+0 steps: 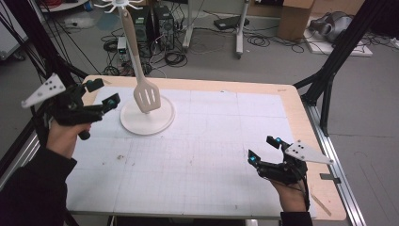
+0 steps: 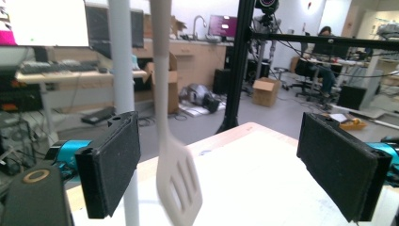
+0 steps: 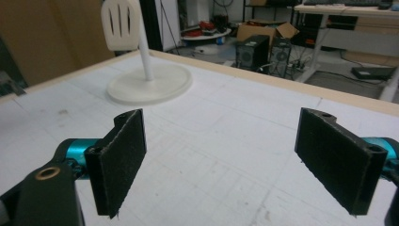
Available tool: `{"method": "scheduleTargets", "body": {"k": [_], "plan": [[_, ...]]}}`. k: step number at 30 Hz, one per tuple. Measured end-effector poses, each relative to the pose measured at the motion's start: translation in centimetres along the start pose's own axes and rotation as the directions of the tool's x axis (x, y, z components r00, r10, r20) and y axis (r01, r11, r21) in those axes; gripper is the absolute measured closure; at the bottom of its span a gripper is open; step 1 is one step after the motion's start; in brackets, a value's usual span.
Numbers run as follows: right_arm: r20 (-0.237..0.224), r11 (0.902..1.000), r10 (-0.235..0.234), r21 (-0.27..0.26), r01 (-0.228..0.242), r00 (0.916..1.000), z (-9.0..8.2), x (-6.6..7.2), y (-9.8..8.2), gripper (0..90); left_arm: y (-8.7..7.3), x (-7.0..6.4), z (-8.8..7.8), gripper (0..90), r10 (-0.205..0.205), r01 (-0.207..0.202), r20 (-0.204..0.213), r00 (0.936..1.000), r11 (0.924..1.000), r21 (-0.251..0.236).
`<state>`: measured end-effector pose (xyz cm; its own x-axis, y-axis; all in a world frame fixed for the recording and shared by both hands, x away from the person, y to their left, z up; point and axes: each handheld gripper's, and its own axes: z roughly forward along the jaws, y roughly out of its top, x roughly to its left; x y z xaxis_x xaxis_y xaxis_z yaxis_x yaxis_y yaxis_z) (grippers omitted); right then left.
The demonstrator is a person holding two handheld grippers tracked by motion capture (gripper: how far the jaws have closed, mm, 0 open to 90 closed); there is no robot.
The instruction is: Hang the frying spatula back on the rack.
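Note:
A cream slotted spatula (image 1: 147,96) hangs by its long handle from the hooked top (image 1: 117,5) of a white stand with a round base (image 1: 141,123) at the table's back left. My left gripper (image 1: 104,92) is held just left of the stand, open, with nothing gripped. In the left gripper view the spatula (image 2: 179,183) hangs a little beyond the open jaws (image 2: 221,169), beside the stand's pole (image 2: 123,56). My right gripper (image 1: 263,149) hovers low over the front right of the table, open and empty (image 3: 221,165), facing the distant spatula (image 3: 121,23).
The white gridded mat (image 1: 211,141) covers the wooden table (image 1: 291,101). Black frame legs (image 1: 329,66) stand at the right and left sides. Cables and computer cases (image 1: 155,23) lie on the floor behind the table.

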<state>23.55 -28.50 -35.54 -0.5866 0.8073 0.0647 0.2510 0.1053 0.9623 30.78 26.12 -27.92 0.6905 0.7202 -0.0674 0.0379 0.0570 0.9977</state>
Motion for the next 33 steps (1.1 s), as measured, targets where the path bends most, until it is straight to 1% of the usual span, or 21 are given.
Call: {"method": "scheduleTargets", "body": {"k": [4,6,8,10,11,12,13,14,15,19,21,25,27,30,31,33], "plan": [[0.025,0.9995,-0.019,0.027,0.018,0.9995,0.0,-0.3,-0.6,15.8,-3.2,-0.9,-1.7,14.9,-0.015,0.015,-0.021,0.9997,0.9997,0.019],[0.028,0.9993,-0.019,0.033,0.018,0.9994,0.1,-0.4,-1.0,15.8,-4.7,-1.2,-2.4,14.9,-0.012,0.013,-0.035,0.9993,0.9991,0.041],[0.035,0.9989,-0.021,0.042,0.02,0.9992,0.2,-0.4,-1.2,15.8,-5.9,-1.6,-2.9,15.0,-0.01,0.013,-0.054,0.9985,0.9986,0.05],[0.035,0.9987,-0.031,0.042,0.029,0.9989,0.2,-0.4,-1.3,15.8,-6.9,-1.9,-3.2,15.1,-0.017,0.02,-0.049,0.9987,0.9985,0.052],[0.032,0.9988,-0.03,0.04,0.029,0.999,0.2,-0.4,-1.4,15.8,-7.5,-2.1,-3.4,15.2,-0.014,0.017,-0.046,0.9988,0.998,0.061],[0.031,0.9989,-0.02,0.042,0.019,0.9993,0.2,-0.4,-1.5,15.8,-8.0,-2.3,-3.5,15.3,-0.003,0.006,-0.045,0.999,0.9973,0.073],[0.033,0.9989,-0.027,0.04,0.026,0.9991,0.2,-0.4,-1.6,15.8,-8.5,-2.4,-3.6,15.4,0.001,0.003,-0.049,0.9988,0.9966,0.082],[0.033,0.9989,-0.02,0.044,0.018,0.9993,0.1,-0.4,-1.7,15.8,-9.0,-2.5,-3.7,15.4,-0.001,0.005,-0.049,0.9988,0.9965,0.084],[0.037,0.9987,-0.025,0.044,0.024,0.999,0.1,-0.4,-1.8,15.8,-9.5,-2.7,-3.9,15.4,-0.009,0.013,-0.048,0.9988,0.9962,0.086],[0.045,0.9989,-0.026,0.04,0.024,0.9987,-0.1,-0.3,-2.0,15.8,-10.2,-3.0,-4.1,15.4,-0.018,0.021,-0.03,0.9994,0.9938,0.109],[0.046,0.999,-0.025,0.037,0.023,0.9986,-0.2,-0.3,-2.0,15.8,-10.4,-3.4,-4.4,15.4,-0.02,0.022,-0.022,0.9996,0.9948,0.099],[0.058,0.999,-0.019,0.042,0.017,0.9981,-0.3,-0.4,-2.2,15.8,-10.6,-3.9,-4.4,15.8,-0.018,0.019,-0.013,0.9998,0.9942,0.106],[0.063,0.9993,-0.011,0.038,0.008,0.998,-0.3,-0.4,-2.2,15.8,-10.6,-3.9,-4.4,15.8,-0.017,0.018,-0.014,0.9997,0.9944,0.104],[0.068,0.9995,-0.01,0.03,0.008,0.9977,-0.5,-0.2,-2.2,15.8,-10.6,-3.9,-4.5,15.8,-0.021,0.022,-0.012,0.9997,0.9947,0.101],[0.07,0.9995,-0.017,0.027,0.015,0.9974,-0.5,-0.2,-2.1,15.8,-10.7,-3.9,-4.5,15.9,-0.023,0.023,-0.01,0.9997,0.9944,0.103],[0.074,0.9995,-0.015,0.03,0.013,0.9972,-0.5,-0.2,-2.1,15.8,-10.8,-3.9,-4.6,15.9,-0.024,0.025,-0.01,0.9997,0.9939,0.107]]}}
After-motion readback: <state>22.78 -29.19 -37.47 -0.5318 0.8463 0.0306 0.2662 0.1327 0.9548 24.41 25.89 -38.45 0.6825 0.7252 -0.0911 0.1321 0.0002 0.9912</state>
